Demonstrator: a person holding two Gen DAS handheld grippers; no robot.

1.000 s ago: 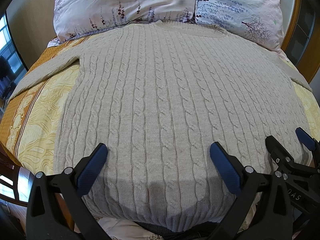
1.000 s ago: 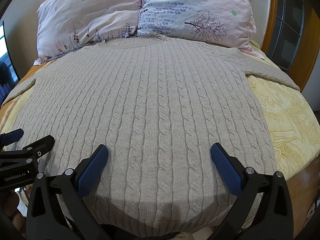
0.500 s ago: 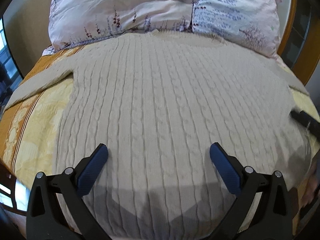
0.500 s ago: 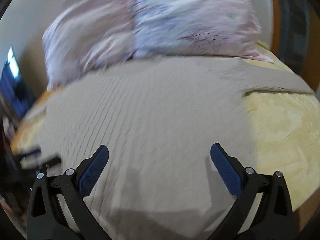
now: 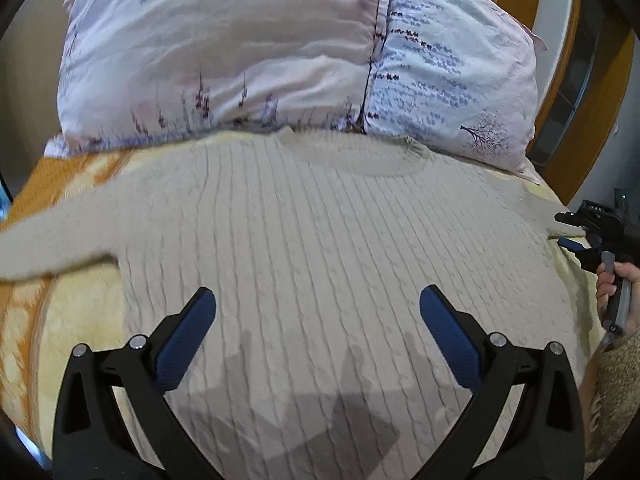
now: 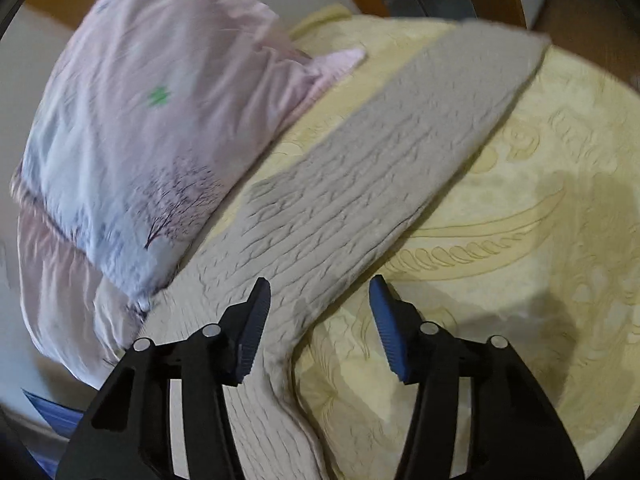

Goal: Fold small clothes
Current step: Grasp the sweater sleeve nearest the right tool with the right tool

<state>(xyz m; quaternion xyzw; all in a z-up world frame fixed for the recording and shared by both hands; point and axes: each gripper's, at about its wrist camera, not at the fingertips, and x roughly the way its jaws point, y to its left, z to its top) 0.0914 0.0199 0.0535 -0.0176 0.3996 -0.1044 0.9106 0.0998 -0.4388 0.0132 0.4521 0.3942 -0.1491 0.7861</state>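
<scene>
My left hand-held gripper [image 5: 318,320] hangs over the lower half of the sweater [image 5: 320,264], its blue pads spread wide and gripping nothing; their shadow falls on the knit just below them. The cream cable-knit sweater lies flat, front up, across the bed [image 5: 80,312], covering most of the yellow patterned bedspread. Its body runs from the foot edge nearest me up toward the head of the bed, where the round neckline [image 5: 360,160] touches the pillows [image 5: 224,60]. One sleeve [image 5: 52,240] stretches out toward the left edge of the bed, over an orange part of the spread.

My right hand-held gripper [image 6: 318,320] is at the right edge of the bed, by the other sleeve [image 6: 400,152]. Its pads are set narrower than the left ones but still apart, and they straddle the lower edge of the sleeve near the armpit; I cannot tell whether either pad touches the knit. That sleeve lies flat and runs diagonally away toward the far right corner of the bed, with bare bedspread [image 6: 520,240] beside it and a pillow [image 6: 140,140] on its other side. In the left wrist view my right hand [image 5: 616,292] shows at the right edge, on the gripper's handle.
</scene>
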